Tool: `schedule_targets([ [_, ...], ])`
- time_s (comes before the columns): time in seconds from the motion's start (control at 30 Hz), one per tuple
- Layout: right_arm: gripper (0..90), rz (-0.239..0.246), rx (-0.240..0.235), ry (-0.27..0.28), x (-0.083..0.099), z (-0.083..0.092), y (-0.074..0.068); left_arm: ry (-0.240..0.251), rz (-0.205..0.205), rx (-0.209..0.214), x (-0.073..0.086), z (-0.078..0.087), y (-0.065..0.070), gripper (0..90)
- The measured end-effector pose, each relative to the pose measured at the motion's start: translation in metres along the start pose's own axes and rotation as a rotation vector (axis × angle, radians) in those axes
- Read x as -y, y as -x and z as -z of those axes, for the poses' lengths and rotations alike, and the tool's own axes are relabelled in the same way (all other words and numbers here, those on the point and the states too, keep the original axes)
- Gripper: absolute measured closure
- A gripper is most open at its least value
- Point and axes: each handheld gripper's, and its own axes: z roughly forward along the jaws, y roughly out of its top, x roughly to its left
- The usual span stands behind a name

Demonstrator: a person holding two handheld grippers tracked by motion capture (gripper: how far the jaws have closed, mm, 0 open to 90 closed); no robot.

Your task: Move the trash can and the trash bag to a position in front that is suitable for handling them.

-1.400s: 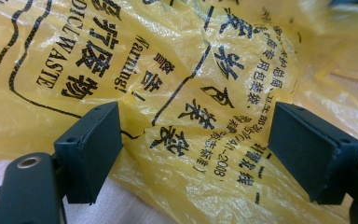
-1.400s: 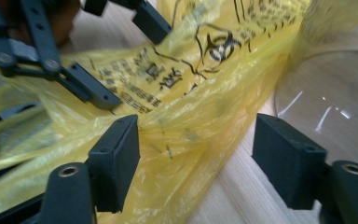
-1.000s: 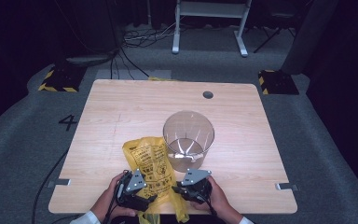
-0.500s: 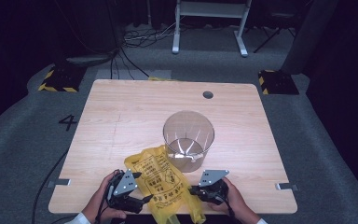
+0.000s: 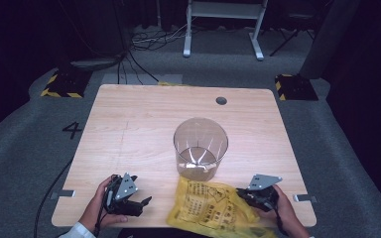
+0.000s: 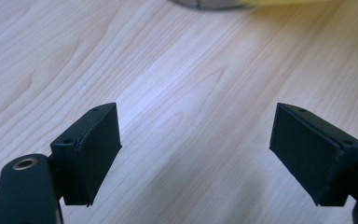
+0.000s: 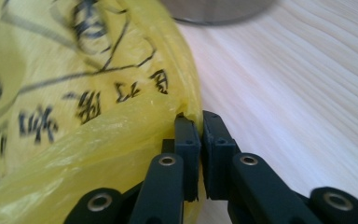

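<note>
A crumpled yellow plastic bag [image 5: 206, 208] with black print lies at the table's front edge, just in front of a clear round container [image 5: 201, 146] that stands upright mid-table. My right gripper [image 5: 240, 194] is at the bag's right side. In the right gripper view its jaws [image 7: 200, 123] are shut on a fold of the bag's edge [image 7: 74, 93]. My left gripper [image 5: 143, 206] rests to the left of the bag, apart from it. Its jaws [image 6: 196, 149] stand wide open over bare wood with nothing between them.
The light wooden table [image 5: 129, 124] has a small round cable hole [image 5: 221, 100] at the back right. Around it are dark floor, cables, and a white stand [image 5: 223, 20] behind. The container's base [image 7: 214, 11] is close behind the right gripper.
The right gripper has pulled the bag to the right along the front edge. The left gripper has come off the bag, shifted left and now stands open.
</note>
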Motion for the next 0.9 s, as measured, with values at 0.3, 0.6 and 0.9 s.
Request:
schedule_targets([
  [0.3, 81.0, -0.075, 0.177, -0.027, 0.024, 0.028, 0.048, -0.062, 0.007, -0.008, 0.012, -0.009, -0.012, 15.8],
  [0.6, 75.7, -0.135, 0.272, -0.025, 0.039, 0.049, 0.068, -0.05, 0.043, 0.009, 0.015, -0.01, -0.018, 15.3],
  [0.9, 75.8, -0.232, 0.341, -0.022, 0.053, 0.069, 0.08, -0.03, 0.107, 0.059, 0.021, -0.012, -0.03, 14.8],
])
